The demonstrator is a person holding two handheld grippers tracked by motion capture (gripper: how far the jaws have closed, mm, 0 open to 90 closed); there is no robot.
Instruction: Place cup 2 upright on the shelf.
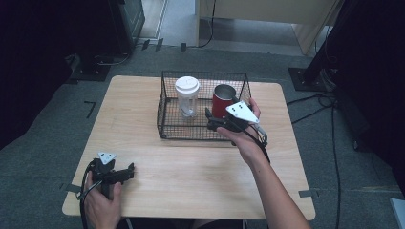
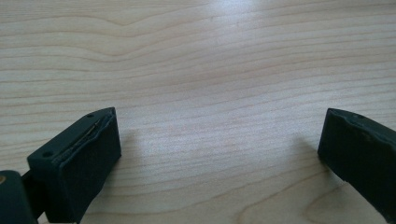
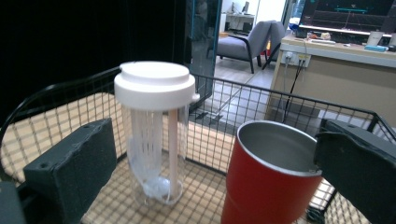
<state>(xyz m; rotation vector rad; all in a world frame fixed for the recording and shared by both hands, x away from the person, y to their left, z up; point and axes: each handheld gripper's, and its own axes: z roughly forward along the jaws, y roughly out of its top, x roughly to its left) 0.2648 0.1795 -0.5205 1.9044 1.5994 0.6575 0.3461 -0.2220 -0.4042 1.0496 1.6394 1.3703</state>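
Observation:
A black wire basket stands at the back middle of the wooden table. In it are a clear tumbler with a white lid and straw, and to its right an upright red metal cup. My right gripper hovers over the basket's front right part, just in front of the cup, and is open. In the right gripper view the red cup stands close ahead near the right jaw, ungripped, with the tumbler farther left. My left gripper is open over bare wood at the front left.
The basket's far wall rises behind the two vessels. Grey carpet, cables and dark equipment stands surround the table. A person's hands and forearms come in from the near edge.

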